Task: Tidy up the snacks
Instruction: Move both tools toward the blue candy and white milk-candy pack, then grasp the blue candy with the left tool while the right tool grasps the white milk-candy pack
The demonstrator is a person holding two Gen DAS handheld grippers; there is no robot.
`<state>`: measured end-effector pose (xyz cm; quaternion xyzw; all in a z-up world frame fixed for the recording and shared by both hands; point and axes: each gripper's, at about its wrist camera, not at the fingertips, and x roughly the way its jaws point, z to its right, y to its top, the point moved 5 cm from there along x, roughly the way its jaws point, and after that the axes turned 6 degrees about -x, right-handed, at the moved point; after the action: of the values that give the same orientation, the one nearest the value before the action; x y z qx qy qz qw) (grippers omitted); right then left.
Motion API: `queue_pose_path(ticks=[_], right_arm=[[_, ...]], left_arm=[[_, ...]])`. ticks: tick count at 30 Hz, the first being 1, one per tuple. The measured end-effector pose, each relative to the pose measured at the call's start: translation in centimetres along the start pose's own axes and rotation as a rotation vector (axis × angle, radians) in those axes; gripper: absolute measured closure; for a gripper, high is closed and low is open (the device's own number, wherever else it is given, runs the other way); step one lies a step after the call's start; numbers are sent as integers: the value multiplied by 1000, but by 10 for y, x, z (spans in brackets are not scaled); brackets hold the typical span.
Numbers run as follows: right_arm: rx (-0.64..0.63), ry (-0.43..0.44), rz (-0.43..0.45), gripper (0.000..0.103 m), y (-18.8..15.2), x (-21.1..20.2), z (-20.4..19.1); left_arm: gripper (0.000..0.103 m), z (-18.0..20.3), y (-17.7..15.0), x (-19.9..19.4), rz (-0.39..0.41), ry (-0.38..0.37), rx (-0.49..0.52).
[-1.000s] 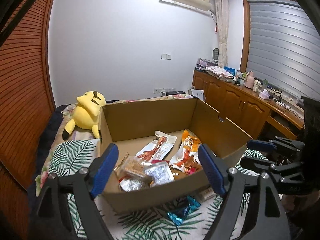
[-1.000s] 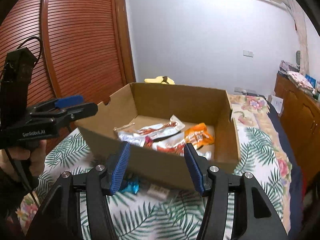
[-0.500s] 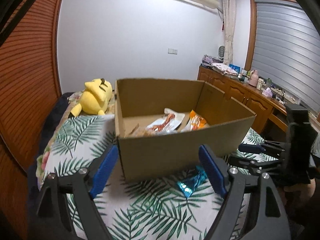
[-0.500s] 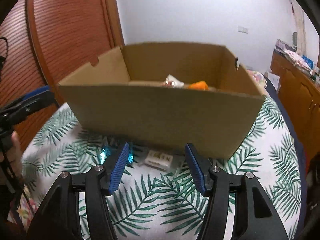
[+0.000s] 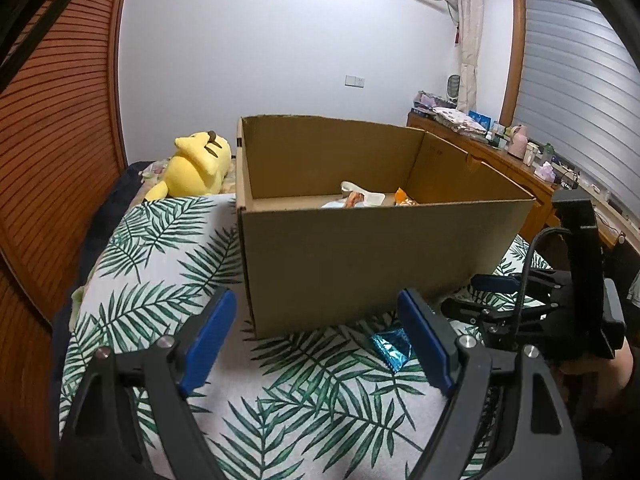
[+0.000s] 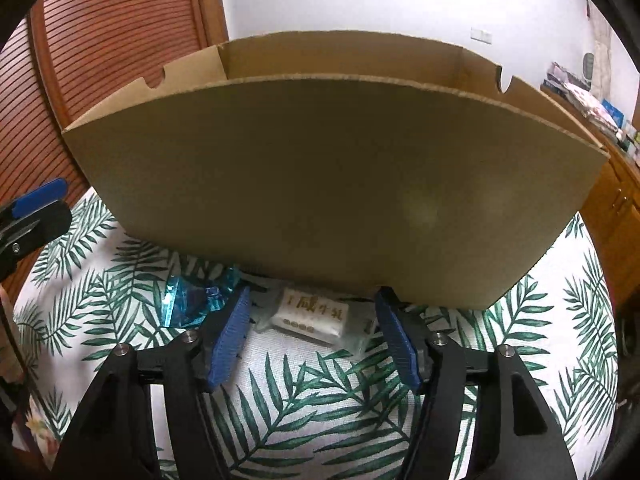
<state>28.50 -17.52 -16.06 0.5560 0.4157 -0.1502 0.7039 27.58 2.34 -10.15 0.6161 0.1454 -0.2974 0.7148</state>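
1. Judging progress, I count several snacks already inside the cardboard box [image 5: 360, 248]: over its near wall I can see a pale packet with red print [image 5: 356, 196] and an orange packet [image 5: 405, 198] lying on the floor of the box. How many more lie below the rim I cannot tell.
2. At least 2 snacks are left outside, on the leaf-print bedspread [image 6: 332, 412]: a white snack packet [image 6: 310, 316] with printed characters, and a shiny blue wrapper [image 6: 188, 300] just beside it. Both sit close against the foot of the box's near wall.
3. My right gripper [image 6: 312, 330] hangs low with its jaws spread wide and nothing between them; the white packet lies in the gap ahead of the blue pads, untouched as far as I can see.
4. My left gripper [image 5: 316, 340] is also wide open and empty, held back from the box corner.
5. The white packet lies flat, printed face up, its long axis running roughly left to right across my right view, about parallel to the box wall and so across the jaw opening.
6. I judge that packet to be my next pick.
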Motion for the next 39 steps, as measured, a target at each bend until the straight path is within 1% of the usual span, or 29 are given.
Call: queue_pose_path(ticks=[4,14,17,19,20,23,24,25,29,33,37,39], right_arm=[[-14,-15,-19,32,-2,6,-2],[-11,-40,-60,31,-2,18,-1],[-36,-55,-71,32,2,22,-3],[-41,-57,-73,43,4,24,-7],[-40,-53,-74,45,5,24,-8],[-40,-37,-80,47,5,24,-7],[-41,-35,-79,52,5,23,-6],[-42,-36,-77,55,3,21,-4],[-38,-27,-64,55,-2,11,0],[-28,-19,-40,55,-7,-3,6],[-19,-11,-4,55,-15,-27,11],[-9,-5,9,55,-20,-38,16]], left_arm=[[20,-1,-1,4,-9,4,0],[20,-4,-6,11,-24,8,-2],[20,-5,-9,12,-28,6,-4],[20,-5,-10,14,-34,7,-4],[20,-5,-11,15,-37,5,-4],[20,-4,-13,19,-47,1,0],[20,-4,-14,20,-50,0,1],[20,-3,-14,21,-54,-2,2],[20,1,-15,26,-66,-20,11],[20,12,-16,32,-90,-55,46],[20,28,-19,39,-126,-88,99],[20,36,-21,44,-157,-113,115]])
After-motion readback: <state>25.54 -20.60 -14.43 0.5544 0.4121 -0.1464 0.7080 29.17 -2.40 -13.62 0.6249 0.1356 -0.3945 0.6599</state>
